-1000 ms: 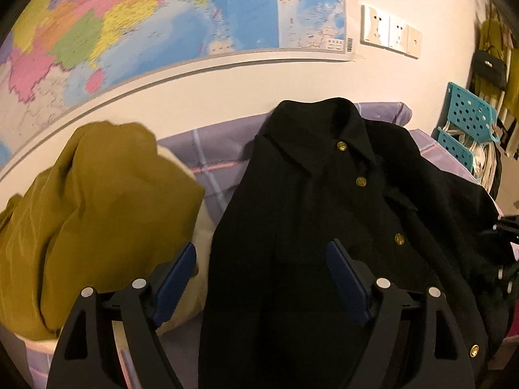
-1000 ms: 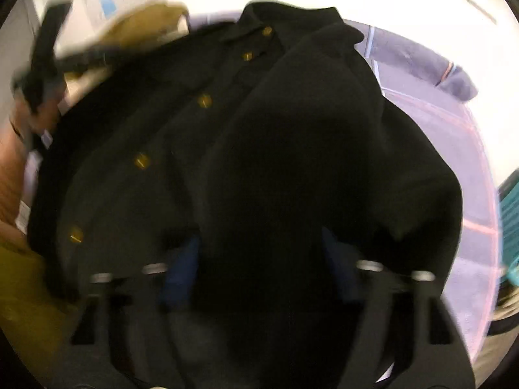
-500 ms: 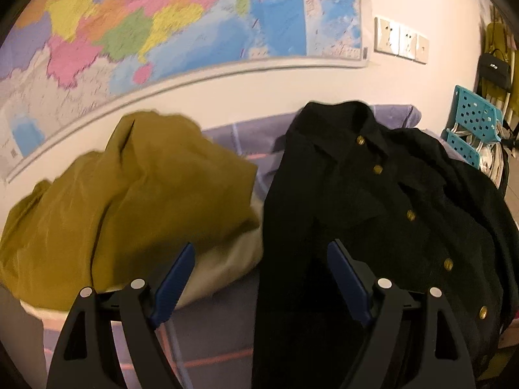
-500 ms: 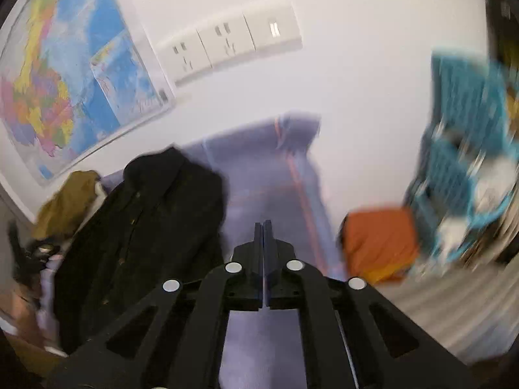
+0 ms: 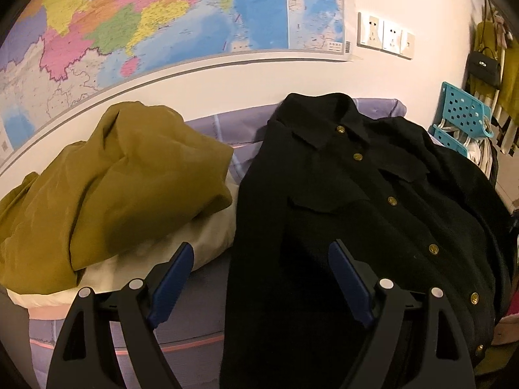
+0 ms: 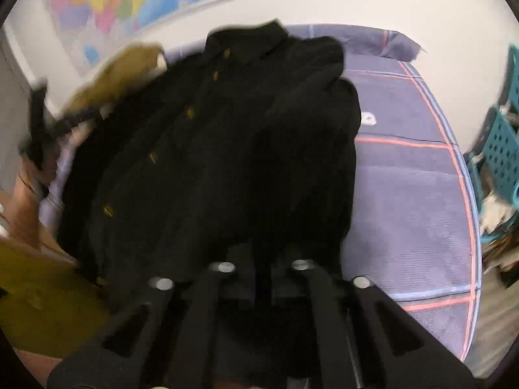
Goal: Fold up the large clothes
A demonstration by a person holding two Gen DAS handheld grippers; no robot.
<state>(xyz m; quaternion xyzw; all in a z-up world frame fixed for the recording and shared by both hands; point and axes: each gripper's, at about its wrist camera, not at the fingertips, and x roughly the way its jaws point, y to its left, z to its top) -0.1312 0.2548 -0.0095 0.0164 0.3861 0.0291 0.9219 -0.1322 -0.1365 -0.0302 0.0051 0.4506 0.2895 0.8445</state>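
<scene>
A black coat (image 5: 356,214) with gold buttons lies front up on the purple checked bed (image 5: 194,334), collar toward the wall. My left gripper (image 5: 259,275) is open and empty, above the coat's left edge near its hem. In the right wrist view the coat (image 6: 227,149) fills the middle, with its sleeve folded over the body. My right gripper (image 6: 259,278) has its fingers close together at the coat's lower hem. The view is blurred and dark, so I cannot tell if cloth is pinched.
An olive garment (image 5: 107,188) lies heaped over a cream one (image 5: 194,243) at the left of the bed. A wall map (image 5: 162,22) and sockets (image 5: 386,35) are behind. Teal baskets (image 5: 460,120) stand at the right. Bare bed cover (image 6: 415,178) lies right of the coat.
The right gripper swung up toward the wall with shut fingers, then came back down to the coat's hem. The left gripper drew back a little and stays open.
</scene>
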